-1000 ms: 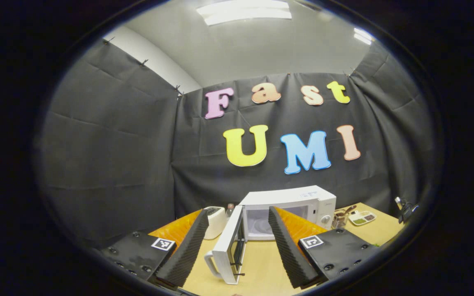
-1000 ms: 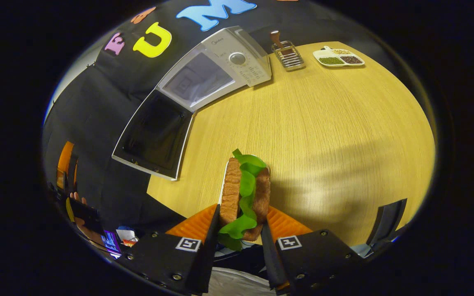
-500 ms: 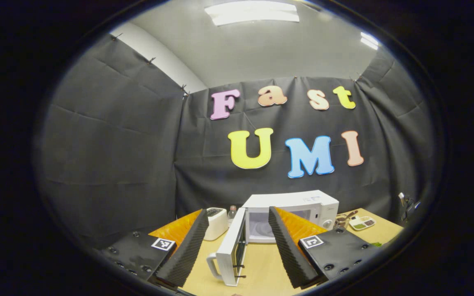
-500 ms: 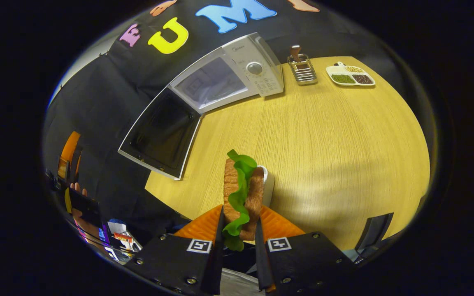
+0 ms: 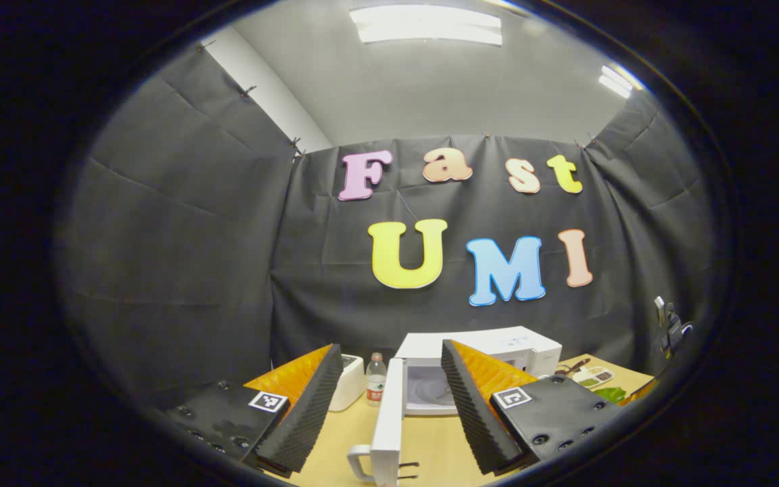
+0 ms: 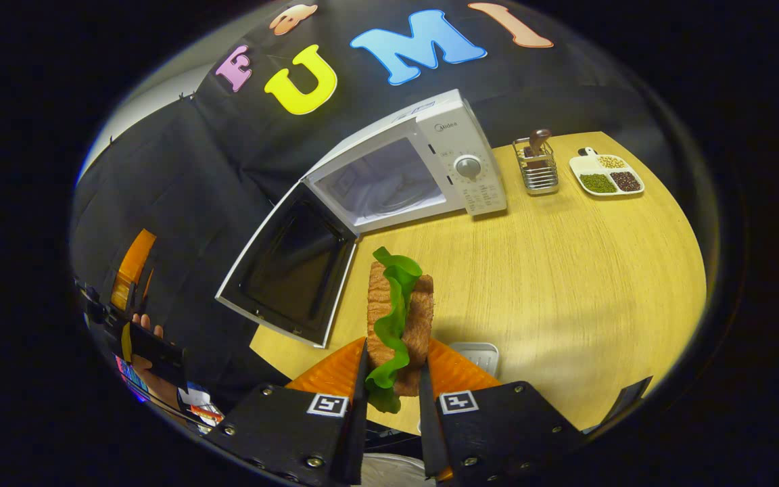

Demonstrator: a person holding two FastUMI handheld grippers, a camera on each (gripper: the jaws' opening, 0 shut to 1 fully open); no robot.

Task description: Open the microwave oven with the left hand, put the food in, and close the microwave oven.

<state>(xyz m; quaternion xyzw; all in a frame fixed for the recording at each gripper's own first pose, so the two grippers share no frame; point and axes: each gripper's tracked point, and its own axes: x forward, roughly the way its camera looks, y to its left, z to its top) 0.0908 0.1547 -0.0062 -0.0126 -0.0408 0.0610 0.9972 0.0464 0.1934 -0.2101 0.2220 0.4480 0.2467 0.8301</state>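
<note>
Lifted off its tray, sandwich (image 6: pixel 399 318) sits clamped between right tongs (image 6: pixel 391 399); left tongs (image 5: pixel 389 406) apparently wide.

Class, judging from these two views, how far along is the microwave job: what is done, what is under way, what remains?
Done: the microwave door stands open. In hand: the right hand-held gripper grips the sandwich above the table, in front of the microwave. The left hand-held gripper is open. Left: place the sandwich inside, shut the door.

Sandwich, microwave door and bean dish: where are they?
sandwich (image 6: pixel 399 318), right gripper view, on its green lettuce.
microwave door (image 6: pixel 291 267), right gripper view, on its dark window.
bean dish (image 6: pixel 606 174), right gripper view, on its white rim.
</note>
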